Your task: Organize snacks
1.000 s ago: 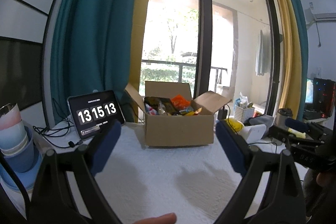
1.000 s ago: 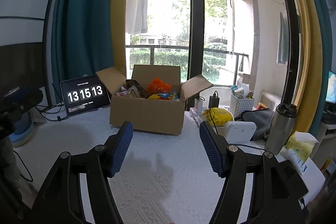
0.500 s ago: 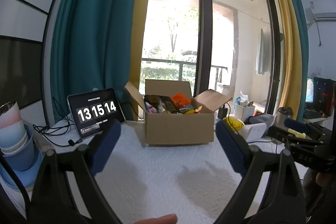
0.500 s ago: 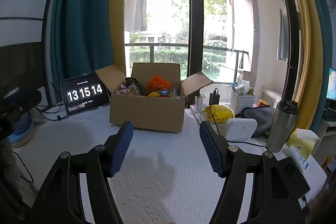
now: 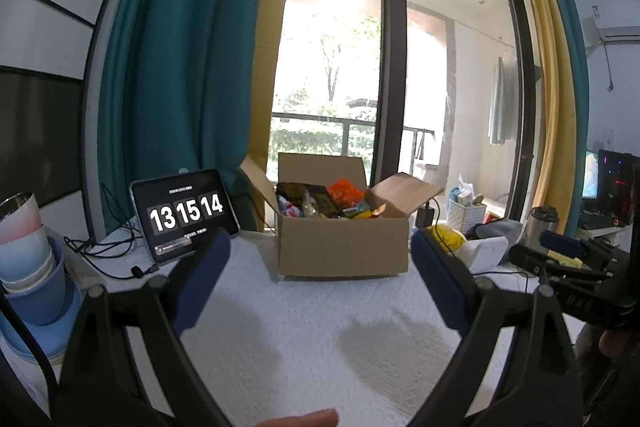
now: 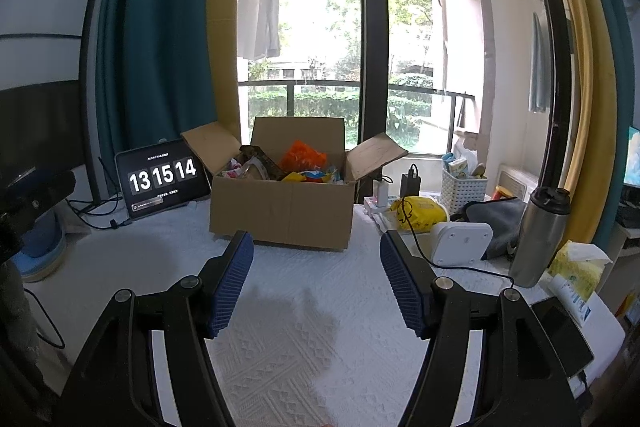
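Table (image 6: 304, 323) w/ white textured cover, bare in front. Cardboard box (image 5: 344, 247) at far centre by window, flaps open, full of snacks (image 6: 304, 163). Tablet (image 5: 184, 215) just left of box, reads 13 15 14. Steel flask (image 6: 538, 235) far right. Left claw (image 5: 320, 279) wide, empty. Right claw (image 6: 316, 283) wide, empty, short of box.

strong daylight from the window (image 5: 340, 75), blown out with glare. soft shadows before it on the tablecloth (image 6: 304, 311). fisheye-bent, dark corners.
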{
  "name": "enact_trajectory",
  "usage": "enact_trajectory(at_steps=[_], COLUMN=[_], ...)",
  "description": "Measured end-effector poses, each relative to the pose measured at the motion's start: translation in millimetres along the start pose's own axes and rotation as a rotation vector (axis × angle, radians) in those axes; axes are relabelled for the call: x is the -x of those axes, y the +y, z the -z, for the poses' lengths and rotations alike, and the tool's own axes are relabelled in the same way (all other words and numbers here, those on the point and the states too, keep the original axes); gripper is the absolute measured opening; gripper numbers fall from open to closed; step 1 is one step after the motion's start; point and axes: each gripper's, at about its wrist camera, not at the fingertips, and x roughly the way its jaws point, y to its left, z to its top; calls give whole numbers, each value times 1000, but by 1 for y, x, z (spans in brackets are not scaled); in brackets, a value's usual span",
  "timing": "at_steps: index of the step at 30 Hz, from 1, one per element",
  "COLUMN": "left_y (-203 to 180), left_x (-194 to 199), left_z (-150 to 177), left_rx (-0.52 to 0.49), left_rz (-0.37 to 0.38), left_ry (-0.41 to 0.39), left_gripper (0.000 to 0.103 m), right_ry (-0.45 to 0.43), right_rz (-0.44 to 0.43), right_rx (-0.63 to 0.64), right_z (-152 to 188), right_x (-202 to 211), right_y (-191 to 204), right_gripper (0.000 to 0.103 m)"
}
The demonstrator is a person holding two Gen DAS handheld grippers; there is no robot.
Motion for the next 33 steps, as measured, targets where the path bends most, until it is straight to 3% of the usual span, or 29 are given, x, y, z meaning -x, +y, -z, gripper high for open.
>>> enact_trajectory(at_steps=[33], left_y=[-3], left_x=[4], left_z=[0], left_rx=[3], left_rz=[-7], left_ry=[-6], left_gripper=[93], right_ry=[-6], right_rz=[-6], right_rx=[2], right_z=[-1], right_x=[-1], right_y=[2], right_gripper=[69])
